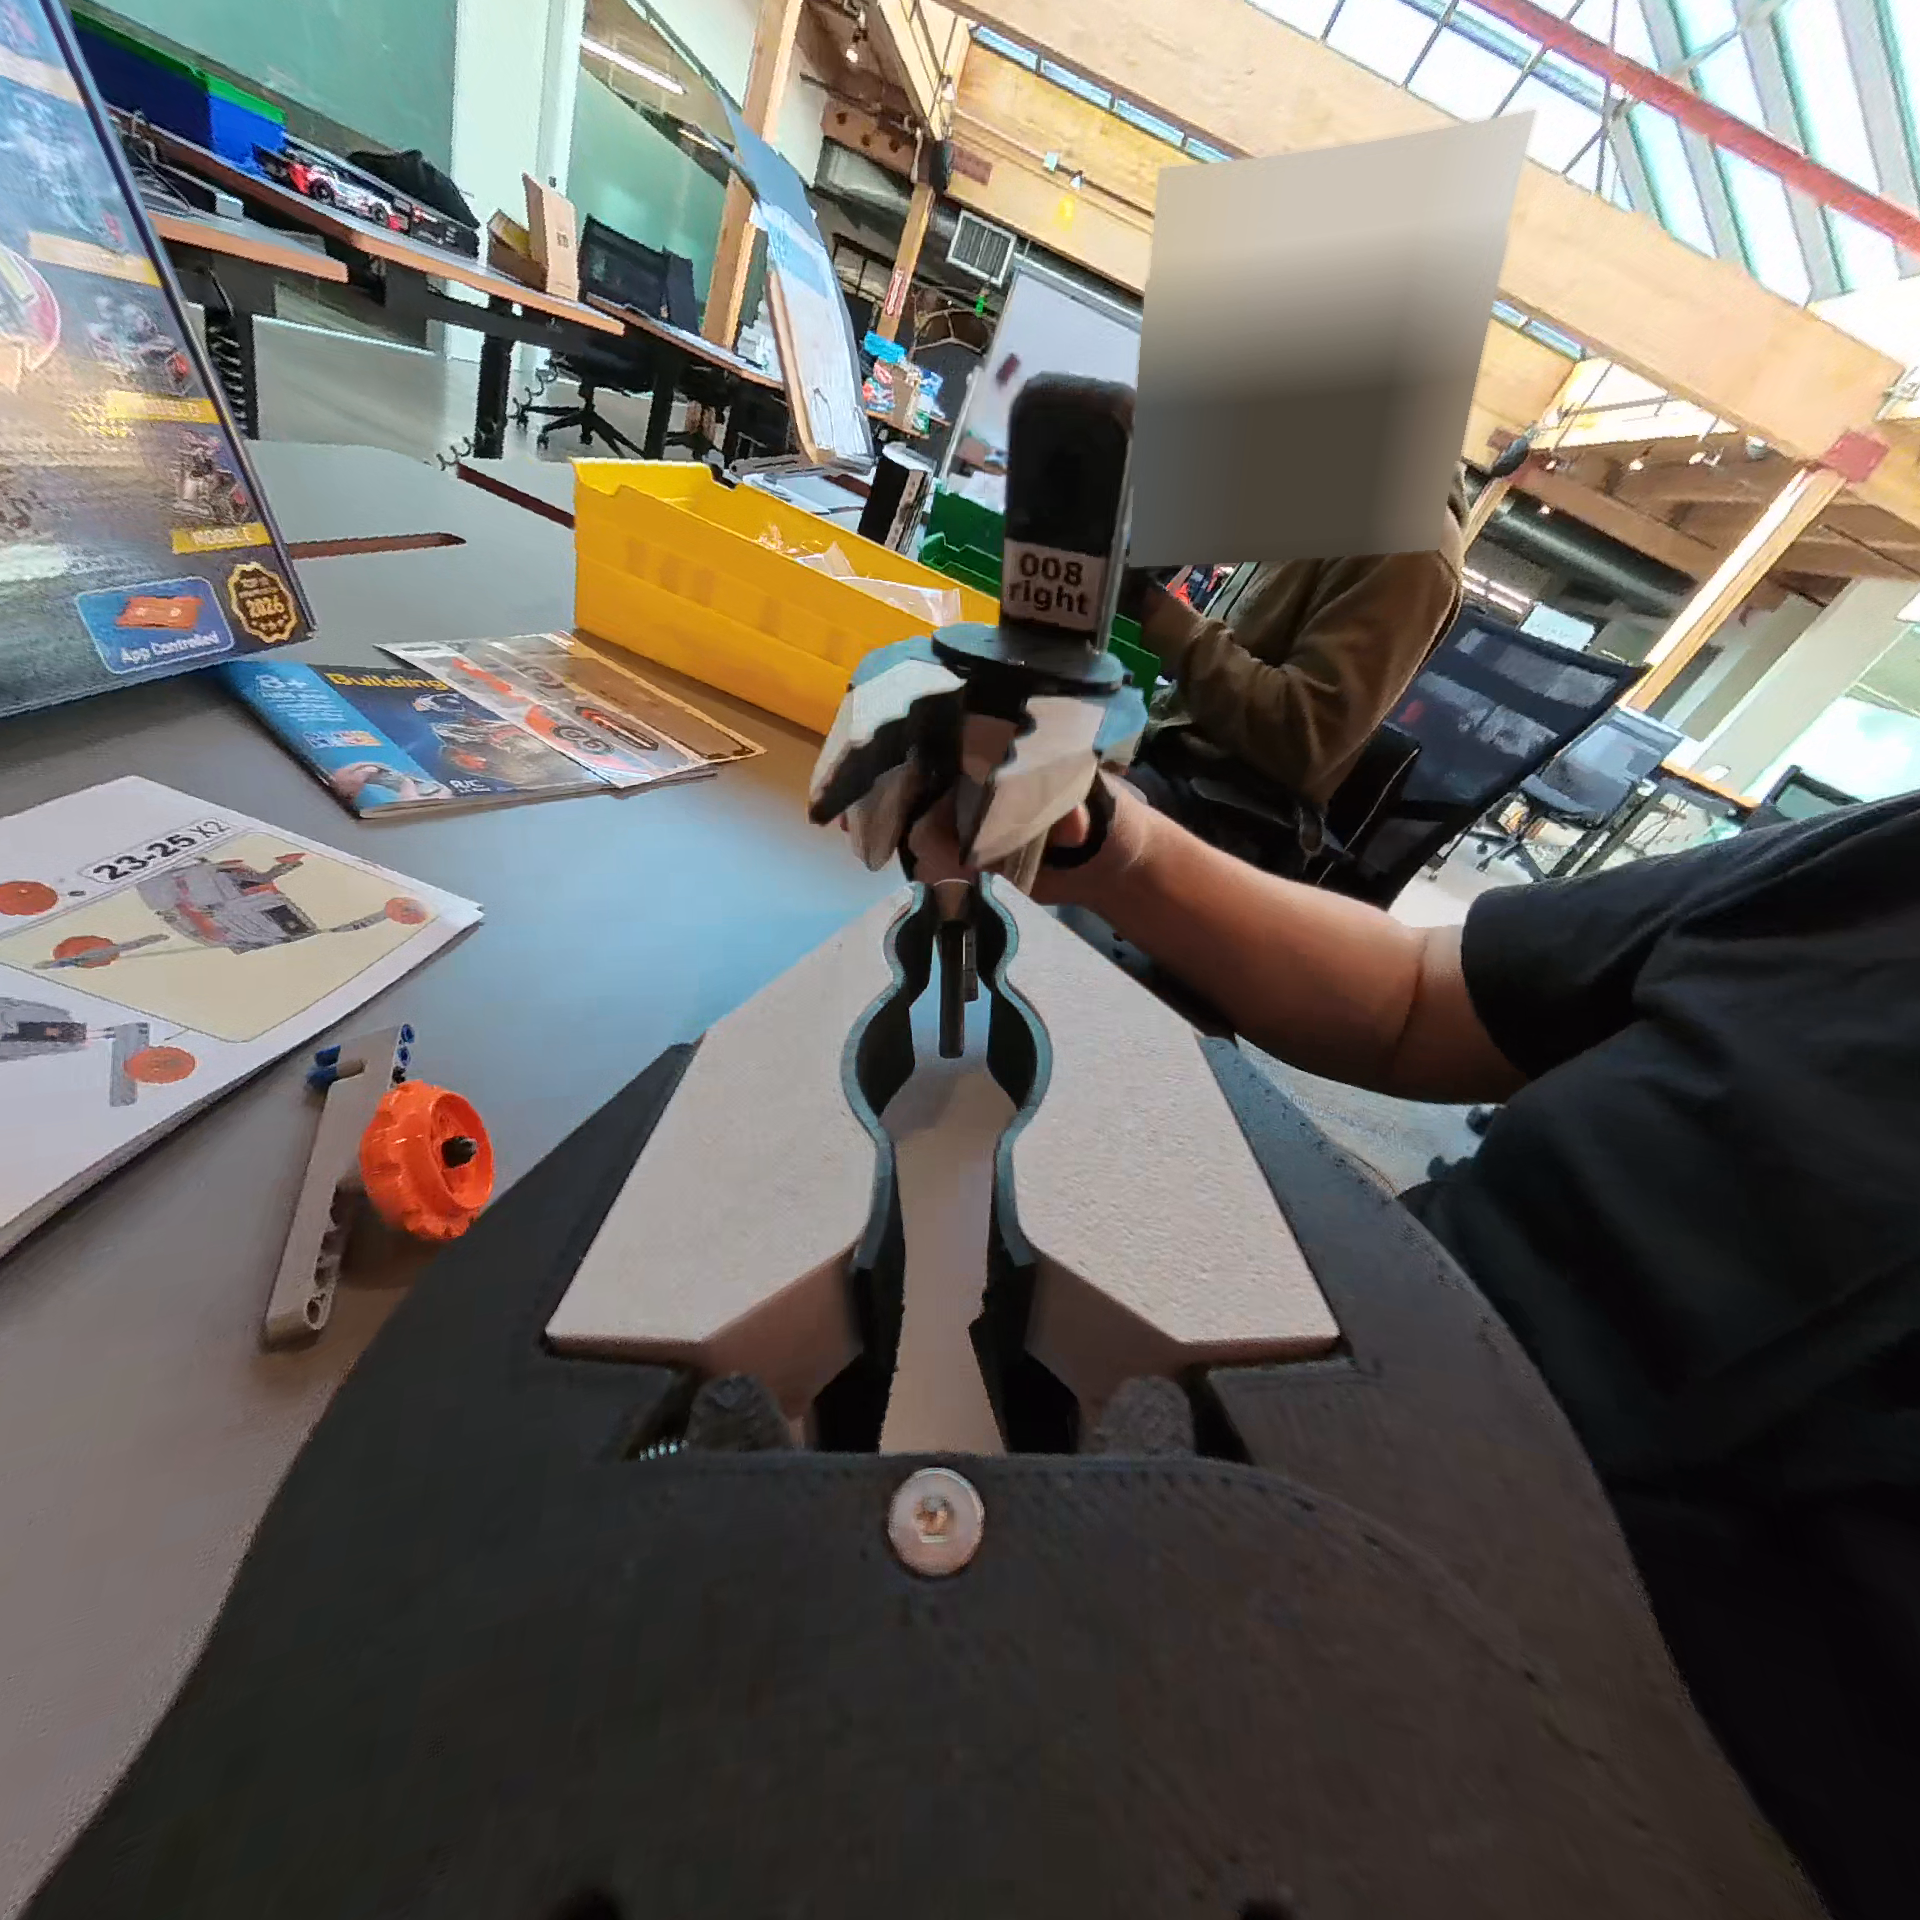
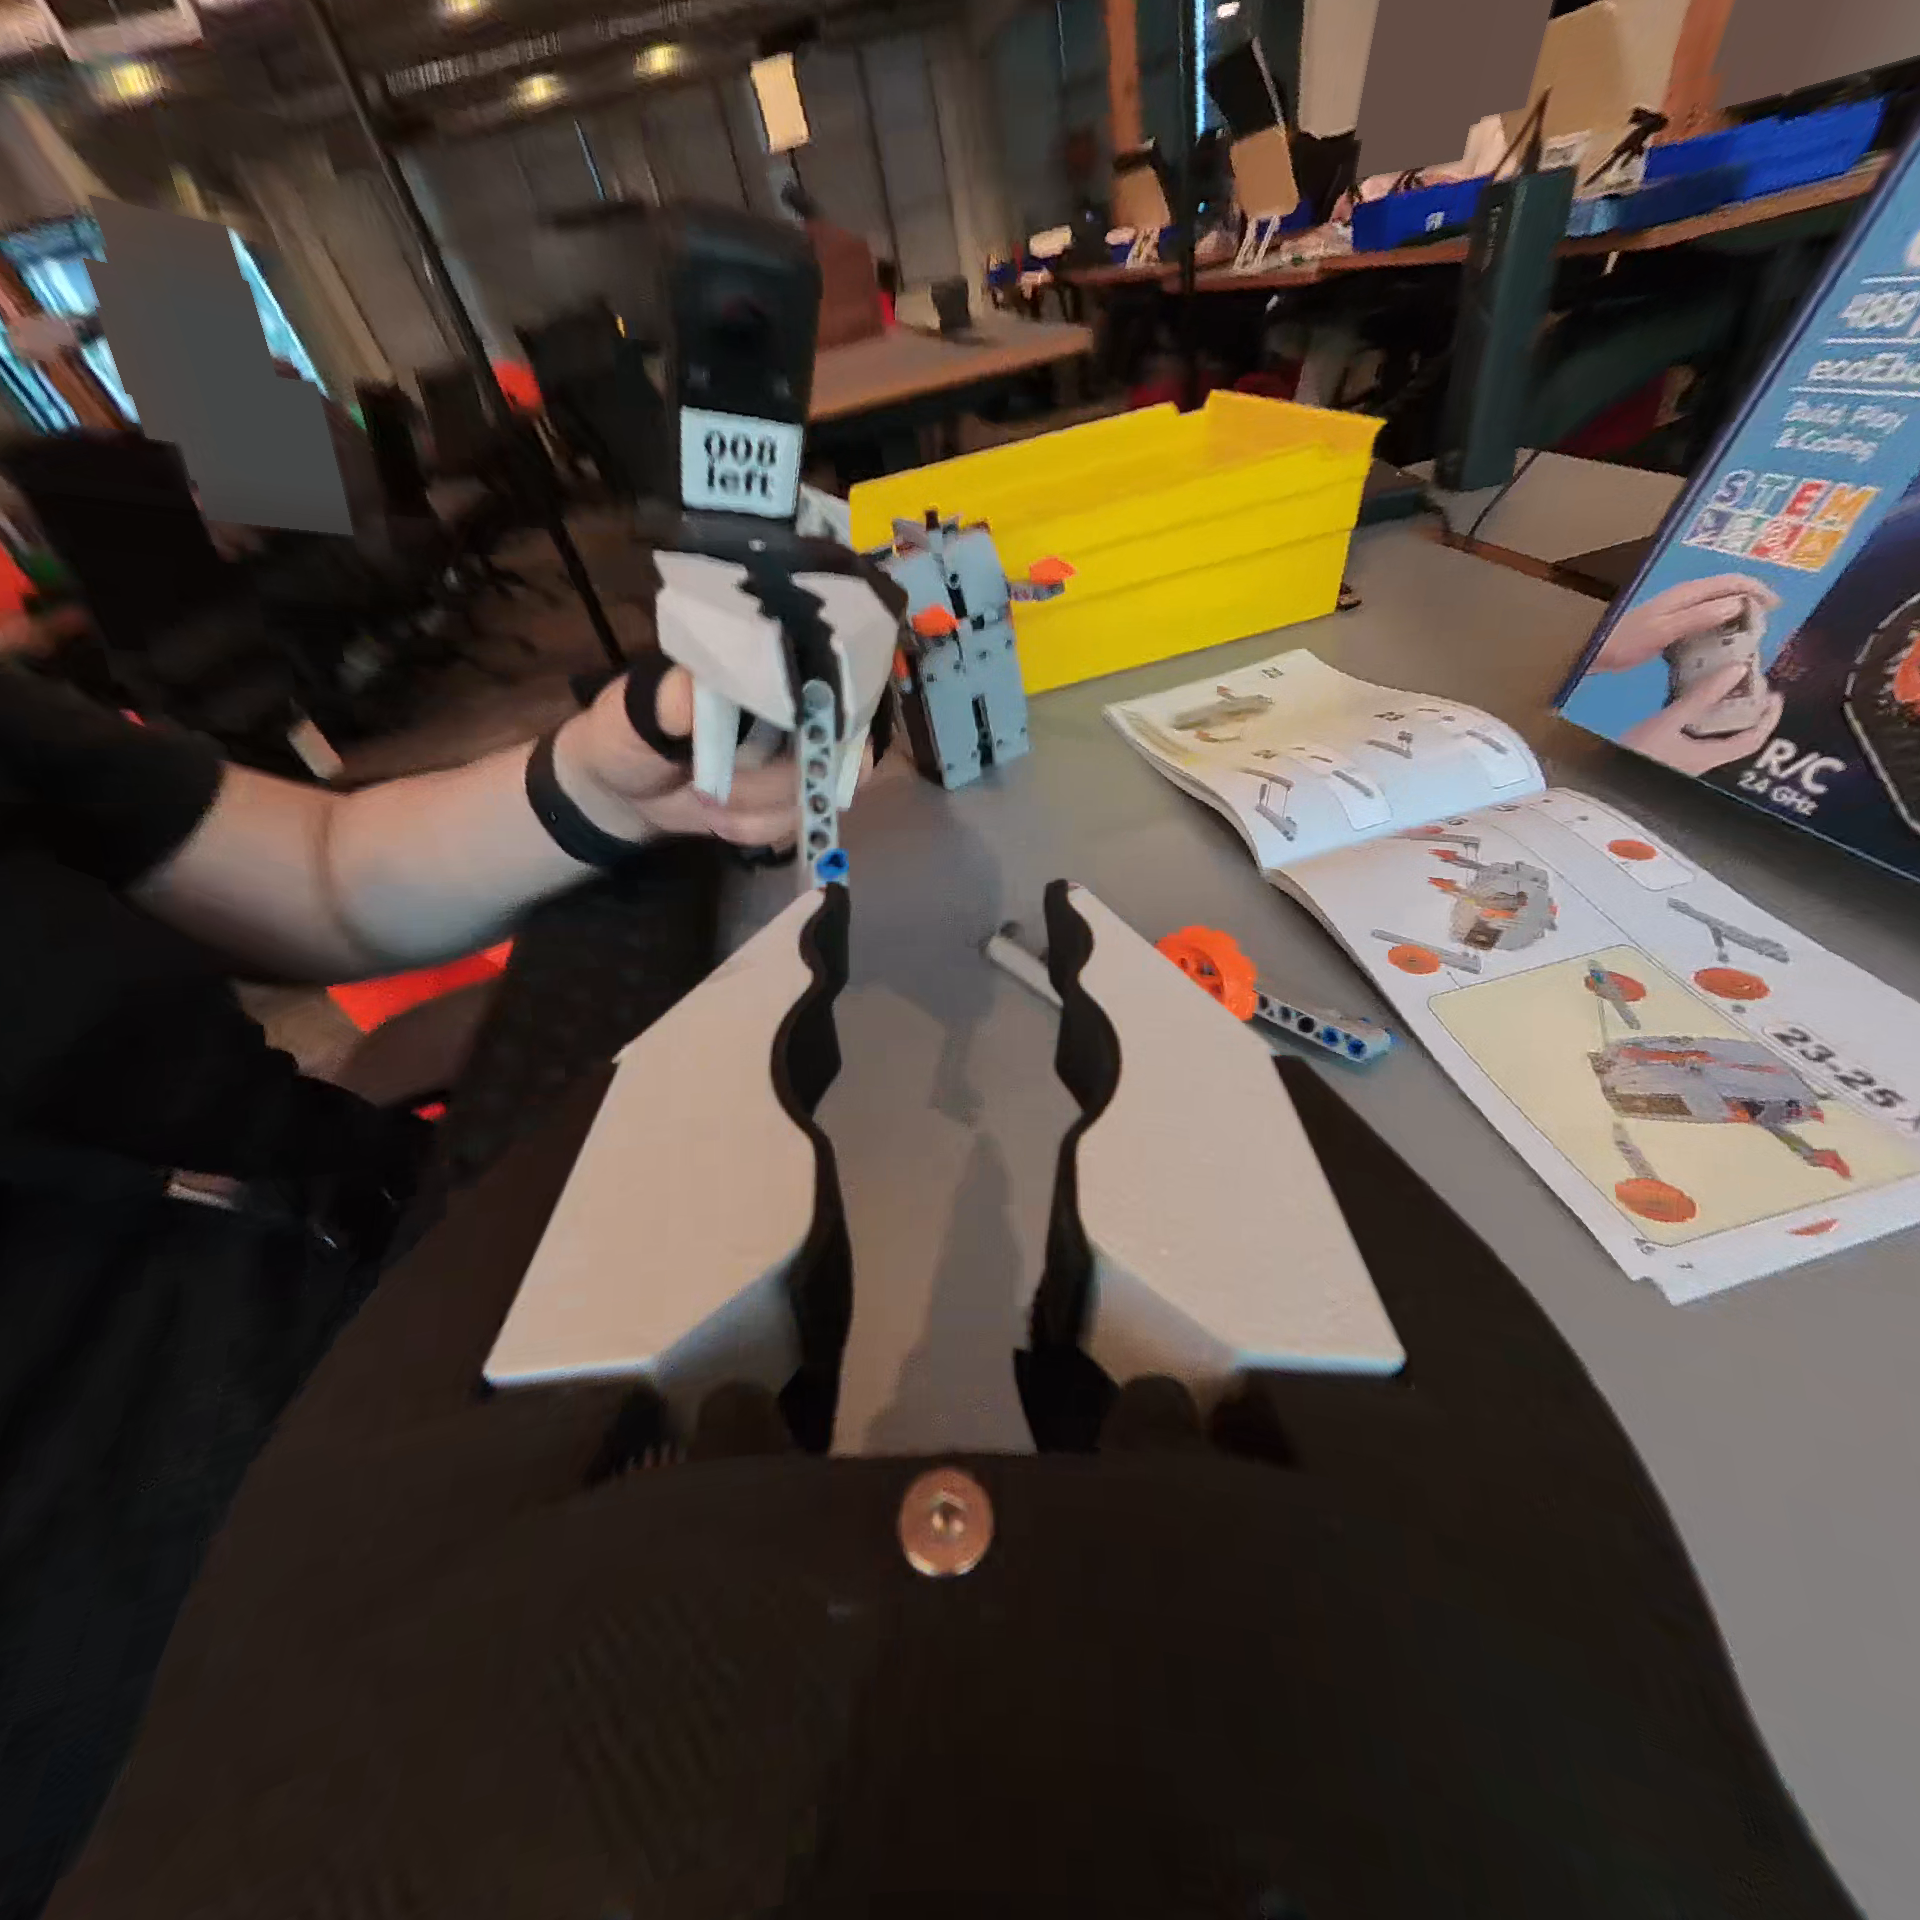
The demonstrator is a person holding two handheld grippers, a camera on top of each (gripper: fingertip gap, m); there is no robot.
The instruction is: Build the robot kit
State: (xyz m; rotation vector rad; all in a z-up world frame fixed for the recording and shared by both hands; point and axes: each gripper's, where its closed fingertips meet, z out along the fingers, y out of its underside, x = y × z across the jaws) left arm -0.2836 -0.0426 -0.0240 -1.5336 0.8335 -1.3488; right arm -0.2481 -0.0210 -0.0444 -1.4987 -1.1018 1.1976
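Observation:
My left gripper [image 1: 951, 904] is shut on a thin grey holed beam [image 1: 951, 987], seen edge-on between its pads. In the right wrist view the left gripper [image 2: 790, 665] holds that beam [image 2: 819, 769] upright above the table, with a blue pin [image 2: 831, 862] at the beam's lower end. My right gripper [image 2: 940, 904] is open and empty, and its left fingertip [image 2: 826, 914] is just below the blue pin. The right gripper also shows in the left wrist view [image 1: 930, 831], facing my left one.
An orange wheel [image 2: 1210, 971] on a grey beam [image 1: 322, 1195] lies on the grey table [image 1: 623, 935]. A grey part-built model [image 2: 961, 665] stands before a yellow bin [image 2: 1174, 540]. An open instruction booklet [image 2: 1558, 935] and a blue box [image 2: 1766, 520] are at the right. My right fingertips sit around 5 cm from my left ones.

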